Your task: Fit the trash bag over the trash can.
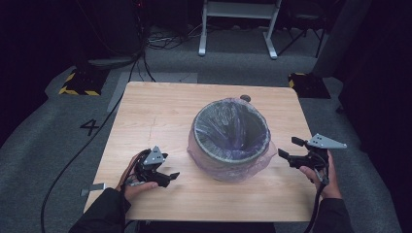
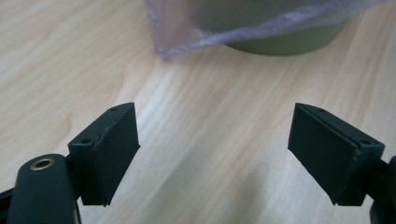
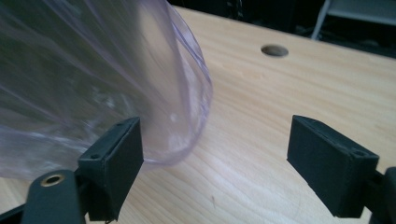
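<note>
A round grey-green bin (image 1: 231,158) stands in the middle of the wooden table (image 1: 160,111), lined with a thin purple plastic bag (image 1: 228,124) whose skirt hangs over the rim and down the outside. My left gripper (image 1: 165,177) rests low on the table to the bin's left, open and holding nothing; in its own view the bag's hem (image 2: 196,39) and the bin's base (image 2: 289,44) lie ahead. My right gripper (image 1: 287,151) hovers at the bin's right, open, with the bag's loose edge (image 3: 187,116) just beside its left pad (image 3: 116,163), not pinched.
A small round hole (image 1: 245,98) (image 3: 274,50) marks the table behind the bin. Bare wood lies in front of the bin. Cables, a white frame's legs (image 1: 238,29) and yellow-black striped blocks (image 1: 80,82) sit on the grey floor beyond the table.
</note>
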The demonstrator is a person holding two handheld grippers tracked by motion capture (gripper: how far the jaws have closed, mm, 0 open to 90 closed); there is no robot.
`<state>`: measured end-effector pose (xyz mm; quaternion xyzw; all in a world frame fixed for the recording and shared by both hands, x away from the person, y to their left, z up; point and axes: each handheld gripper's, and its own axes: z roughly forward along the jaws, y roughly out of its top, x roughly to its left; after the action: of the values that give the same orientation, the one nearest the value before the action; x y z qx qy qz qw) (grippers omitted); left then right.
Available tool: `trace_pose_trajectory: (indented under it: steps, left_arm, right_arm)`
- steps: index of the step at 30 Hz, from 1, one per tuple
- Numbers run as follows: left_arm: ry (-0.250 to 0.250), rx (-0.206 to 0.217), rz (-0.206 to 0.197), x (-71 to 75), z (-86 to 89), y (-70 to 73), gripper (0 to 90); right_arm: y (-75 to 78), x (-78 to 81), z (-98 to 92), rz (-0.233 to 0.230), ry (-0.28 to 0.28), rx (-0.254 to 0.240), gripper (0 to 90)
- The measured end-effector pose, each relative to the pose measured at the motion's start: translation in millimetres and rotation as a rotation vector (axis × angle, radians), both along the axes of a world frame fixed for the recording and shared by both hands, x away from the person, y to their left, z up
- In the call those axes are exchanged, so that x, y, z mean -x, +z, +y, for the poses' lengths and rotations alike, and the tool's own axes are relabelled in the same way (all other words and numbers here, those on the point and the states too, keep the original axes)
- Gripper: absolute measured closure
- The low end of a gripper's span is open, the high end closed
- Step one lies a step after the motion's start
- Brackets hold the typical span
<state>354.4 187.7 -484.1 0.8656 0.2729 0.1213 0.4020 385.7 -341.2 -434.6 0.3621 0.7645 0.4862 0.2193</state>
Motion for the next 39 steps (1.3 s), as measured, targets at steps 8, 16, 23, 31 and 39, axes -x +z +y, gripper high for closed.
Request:
trace_pose_trajectory:
  steps: [8, 16, 23, 31, 39]
  left_arm:
    - [0.000, -0.042, 0.022, 4.2, 1.7, -10.6, 15.8]
    - [-0.009, -0.068, 0.023, 4.9, 0.8, -18.2, 15.8]
    - [-0.014, -0.061, 0.037, 3.4, -1.0, -19.8, 15.4]
    - [-0.012, -0.062, 0.042, 2.7, -1.4, -20.0, 14.5]
    - [-0.011, -0.061, 0.042, 2.7, -1.5, -20.0, 14.4]
  right_arm:
    - [33.7, 16.3, 14.5, -0.103, 0.042, -0.020, 19.2]
    - [73.4, 31.6, 42.9, -0.166, 0.109, -0.023, 19.3]
    - [102.0, 34.1, 71.2, -0.190, 0.172, -0.026, 18.9]
    - [105.8, 18.3, 106.4, -0.151, 0.181, 0.069, 18.7]
    - [100.7, 6.3, 135.3, -0.096, 0.209, 0.149, 18.4]
